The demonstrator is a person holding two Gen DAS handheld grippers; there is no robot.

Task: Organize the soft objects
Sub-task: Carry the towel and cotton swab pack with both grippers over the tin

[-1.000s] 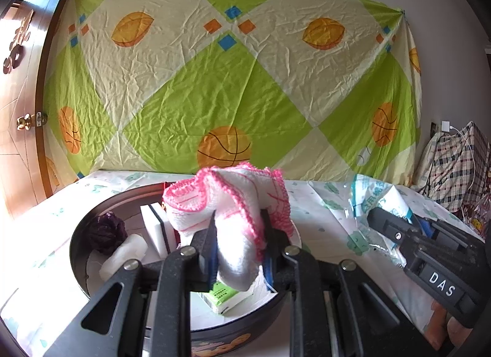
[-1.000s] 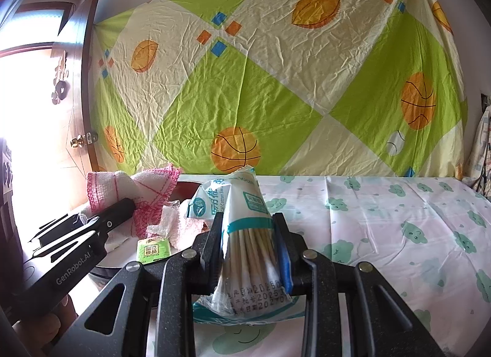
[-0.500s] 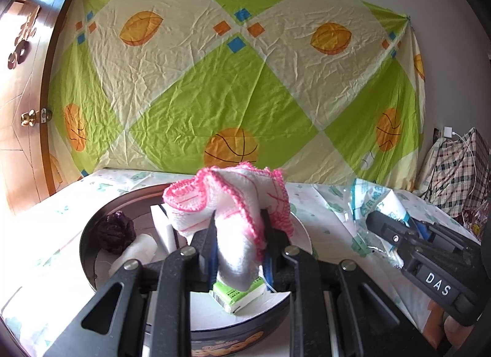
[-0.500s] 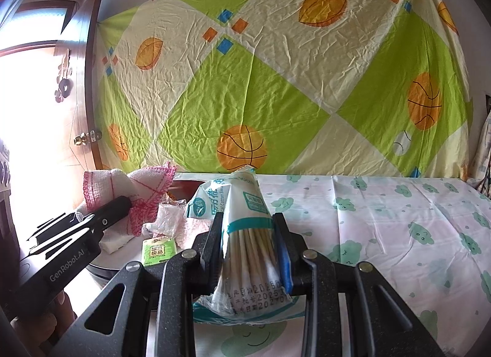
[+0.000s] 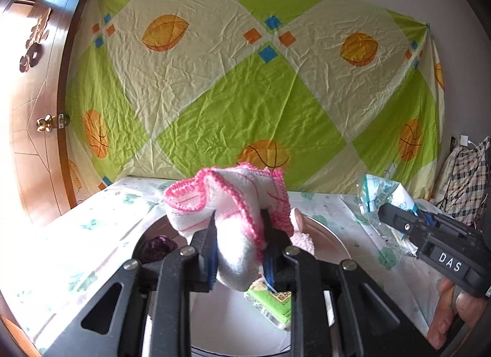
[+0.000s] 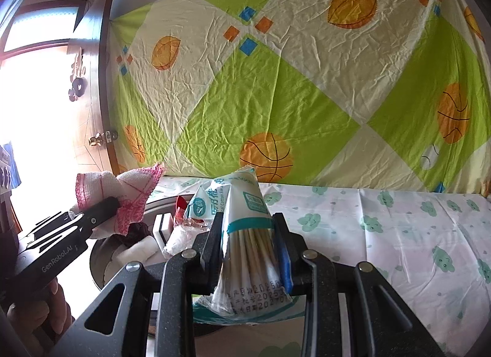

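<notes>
The left gripper (image 5: 237, 234) points slightly downward, its jaws clamped tight on what they hold. Just to its right, the right gripper (image 6: 248, 240) points likewise, jaws pressed on their load, a hand (image 5: 451, 311) gripping its handle.

This is a room in a home. A wooden door (image 5: 33, 129) with a brass knob (image 5: 44, 123) stands at the left, a basketball-print bedsheet (image 5: 245, 87) hangs across the wall, and a cloud-print cloth (image 6: 399, 234) covers the tabletop.
</notes>
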